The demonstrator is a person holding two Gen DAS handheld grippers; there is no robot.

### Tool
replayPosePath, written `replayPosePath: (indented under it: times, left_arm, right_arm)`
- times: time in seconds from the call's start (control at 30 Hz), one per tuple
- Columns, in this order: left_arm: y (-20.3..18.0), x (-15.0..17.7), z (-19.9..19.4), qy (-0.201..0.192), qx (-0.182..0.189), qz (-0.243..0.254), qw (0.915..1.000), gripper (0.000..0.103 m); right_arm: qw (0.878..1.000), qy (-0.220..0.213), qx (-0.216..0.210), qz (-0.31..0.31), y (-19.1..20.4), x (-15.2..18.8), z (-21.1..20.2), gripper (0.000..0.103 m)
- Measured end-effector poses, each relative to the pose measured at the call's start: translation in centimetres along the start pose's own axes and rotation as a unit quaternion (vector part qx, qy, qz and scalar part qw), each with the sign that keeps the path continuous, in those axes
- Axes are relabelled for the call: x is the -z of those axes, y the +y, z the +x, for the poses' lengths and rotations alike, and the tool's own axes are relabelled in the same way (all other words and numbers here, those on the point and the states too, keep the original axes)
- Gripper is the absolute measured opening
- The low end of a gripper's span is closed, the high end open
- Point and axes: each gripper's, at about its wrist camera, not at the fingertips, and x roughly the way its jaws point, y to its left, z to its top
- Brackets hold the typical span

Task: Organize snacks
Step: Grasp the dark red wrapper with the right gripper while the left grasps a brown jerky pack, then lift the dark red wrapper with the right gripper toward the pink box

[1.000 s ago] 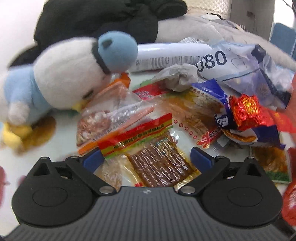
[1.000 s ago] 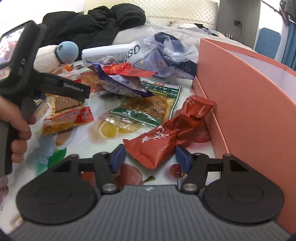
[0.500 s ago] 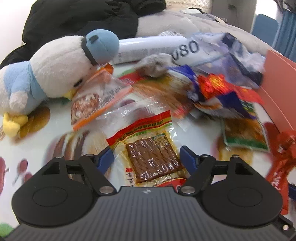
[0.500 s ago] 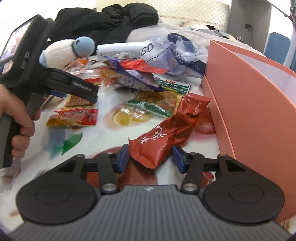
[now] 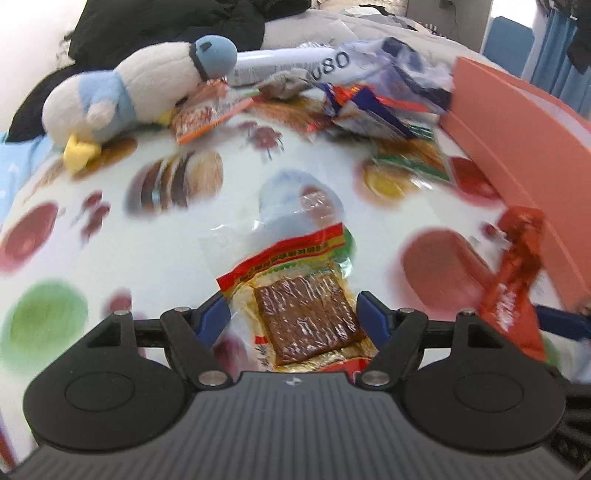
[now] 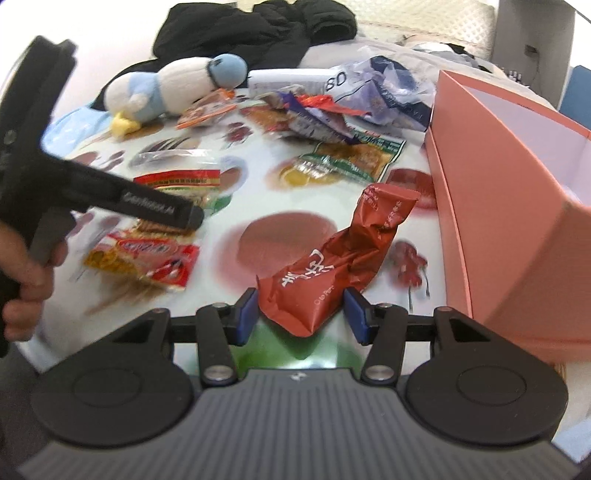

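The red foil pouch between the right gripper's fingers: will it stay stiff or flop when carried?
The red foil pouch looks crumpled and creased, so it probably bends and sags beyond the right gripper. Its thin, partly flattened body suggests it is light. The shiny wrapper may be slippery, and the jaws do not visibly press it, so it could slide.

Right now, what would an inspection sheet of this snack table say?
Surface: tablecloth printed with food pictures.
Job's things: brown-slab packet between the left tongs; red pouch between the right tongs; salmon box at right, open.
Clutter: plush penguin, snack heap, black jacket.
Grippers: both sets of tongs look open, pads just clear of the packs.
Cables: nothing seen.
Surroundings: bedding behind.
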Motion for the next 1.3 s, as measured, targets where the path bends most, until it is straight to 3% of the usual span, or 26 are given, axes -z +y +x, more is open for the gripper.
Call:
replayPosePath:
  times: [0.17,0.37,0.5,0.6,0.97,1.1,1.23,1.3]
  left_arm:
    - [-0.1,3.0,-3.2,0.002,0.001,-0.03,0.9996,0.076]
    - [0.8,4.4,-4.8,-0.005,0.005,-0.077,0.997,0.077]
    - [1.2,4.3,-4.8,-0.008,0.019,-0.066,0.9976,0.088]
    - [1.5,4.3,-4.5,-0.013,0.018,-0.051,0.9985,0.088]
    - [4.7,3.6,-2.9,-0.048,0.088,-0.053,0.9936,0.085]
    - [5.2,3.1,-2.2,-0.052,0.108,-0.047,0.9918,0.079]
    - [5.0,2.9,-1.8,-0.049,0.118,-0.028,0.9914,0.061]
    - [4.5,2.9,-1.9,-0.045,0.101,-0.001,0.9939,0.047]
  right_arm:
    - [1.0,0.008,-0.02,-0.001,-0.2,1.3,-2.3,0.054]
    - [0.999,0.025,-0.025,-0.009,-0.5,2.3,-3.1,0.059]
    - [0.999,0.027,-0.024,0.015,-1.0,2.3,-3.1,0.074]
    - [0.999,0.022,-0.006,0.034,-1.3,1.9,-2.9,0.077]
    - [0.995,0.021,0.019,0.095,-1.5,0.6,-1.1,0.077]
    - [0.996,0.023,0.043,0.072,-0.9,0.5,-0.1,0.076]
    - [0.997,0.019,0.051,0.046,-0.3,0.4,0.1,0.064]
    - [0.998,0.019,0.052,0.038,-0.1,0.5,0.2,0.063]
